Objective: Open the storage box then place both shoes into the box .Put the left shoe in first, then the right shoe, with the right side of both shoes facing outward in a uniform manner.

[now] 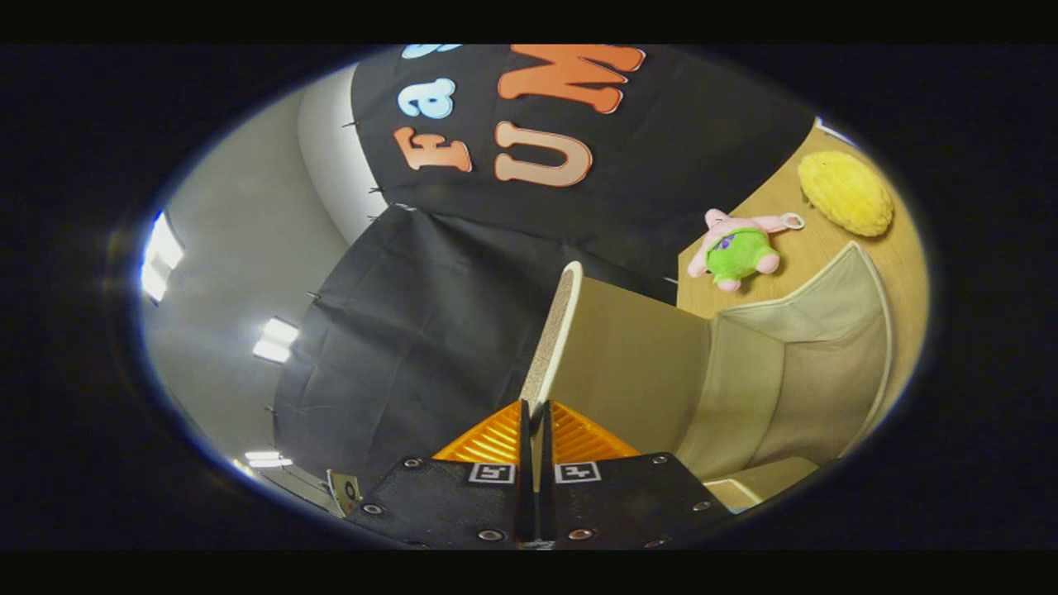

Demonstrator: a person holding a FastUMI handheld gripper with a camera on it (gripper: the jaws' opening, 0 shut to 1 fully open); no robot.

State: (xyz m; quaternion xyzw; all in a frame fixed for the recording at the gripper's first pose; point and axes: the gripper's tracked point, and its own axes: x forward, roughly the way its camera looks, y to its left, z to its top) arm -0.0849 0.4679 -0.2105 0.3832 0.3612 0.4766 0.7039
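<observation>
The beige fabric storage box (793, 388) lies ahead and to the right of my fingers, its inside showing. Its flat lid (628, 355) is swung up away from the box, and the lid's thin speckled edge (555, 330) runs straight out from between my fingers. My gripper (536, 406) is shut on that edge, both fingers pressed against it with almost no gap. The whole view is tilted, so the wooden table (785, 198) stands to the right of the box.
A pink and green plush toy (738, 249) lies on the table just beyond the box. Farther off sits a yellow knobbly cushion-like object (846, 193). Black booth cloth (413, 330) hangs behind the lid, with a grey ceiling and lights past it.
</observation>
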